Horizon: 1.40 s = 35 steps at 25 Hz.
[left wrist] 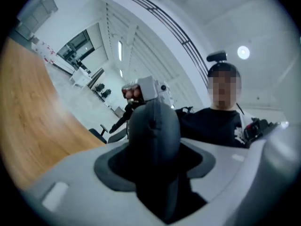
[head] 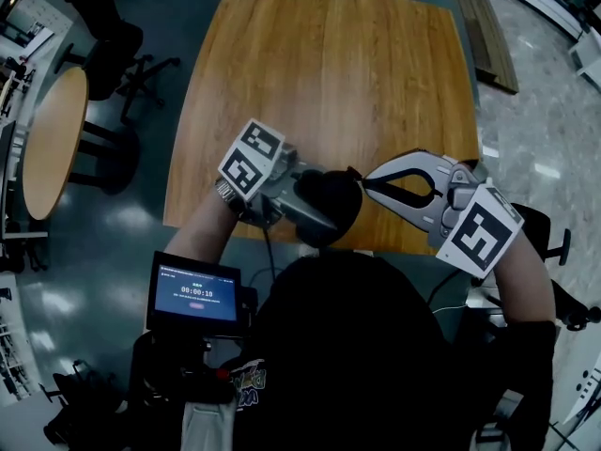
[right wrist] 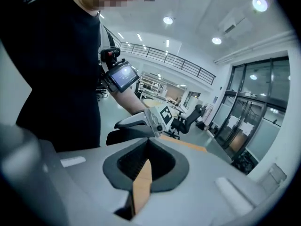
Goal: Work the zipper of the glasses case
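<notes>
**Left claw grips the case, right claw closed at its end**

Head view: the left claw (head: 305, 205) clamps the dark glasses case (head: 336, 195) across its body. The near edge of the wooden surface (head: 329, 73) lies under the case. The right claw (head: 364, 182), jaws together, touches its tips to the case's right end. Whether they pinch the zipper tab cannot be made out.

Left gripper view: the case's rounded grey shell fills the gap between the pads, which press on it. The right claw shows just beyond the case.

Right gripper view: the jaws meet at their tips, directly in front of the case.
</notes>
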### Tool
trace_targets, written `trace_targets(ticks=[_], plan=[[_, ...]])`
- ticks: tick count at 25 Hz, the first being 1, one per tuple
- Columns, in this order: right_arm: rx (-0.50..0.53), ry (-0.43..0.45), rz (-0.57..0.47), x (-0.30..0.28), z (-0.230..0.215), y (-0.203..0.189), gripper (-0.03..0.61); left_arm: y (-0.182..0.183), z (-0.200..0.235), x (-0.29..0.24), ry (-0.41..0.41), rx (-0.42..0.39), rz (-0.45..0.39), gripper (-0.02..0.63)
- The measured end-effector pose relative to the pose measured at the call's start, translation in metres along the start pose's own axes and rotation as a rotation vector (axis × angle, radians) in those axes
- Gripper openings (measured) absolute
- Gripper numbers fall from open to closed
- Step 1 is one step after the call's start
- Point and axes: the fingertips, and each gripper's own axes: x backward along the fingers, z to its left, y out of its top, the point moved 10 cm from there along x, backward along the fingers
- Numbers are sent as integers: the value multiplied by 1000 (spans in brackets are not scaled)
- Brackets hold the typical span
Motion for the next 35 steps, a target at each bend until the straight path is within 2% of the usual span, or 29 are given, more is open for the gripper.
trace_targets(ticks=[4, 8, 11, 13, 14, 17, 19, 23, 25, 27, 30, 35], plan=[[6, -117, -12, 2, 1, -4, 3, 3, 3, 9, 1, -8, -180, 259], [45, -267, -43, 6, 5, -4, 3, 6, 6, 10, -53, -9, -370, 259], [53, -310, -83, 7, 9, -2, 3, 3, 4, 3, -131, 19, -465, 259], [63, -294, -94, 12, 13, -2, 3, -1, 4, -1, -187, 63, -456, 259], [55, -282, -101, 14, 14, -3, 3, -2, 3, -2, -189, 70, -435, 259], [8, -243, -120, 17, 19, -7, 3, -2, 0, -2, -138, 54, -355, 261], [-1, -241, -118, 18, 22, -9, 3, -4, 1, -3, -128, 51, -342, 261], [-5, -246, -139, 18, 28, -10, 3, -11, 3, -6, -207, 110, -351, 259], [-30, -236, -149, 20, 29, -13, 5, -12, 3, -9, -212, 136, -342, 259], [-57, -236, -154, 23, 31, -14, 4, -12, 0, -11, -192, 122, -345, 259], [-12, -266, -125, 18, 39, -3, 3, -12, -6, -7, -148, 57, -370, 259], [30, -290, -115, 19, 52, -5, 3, -14, -1, -3, -157, 40, -453, 259]])
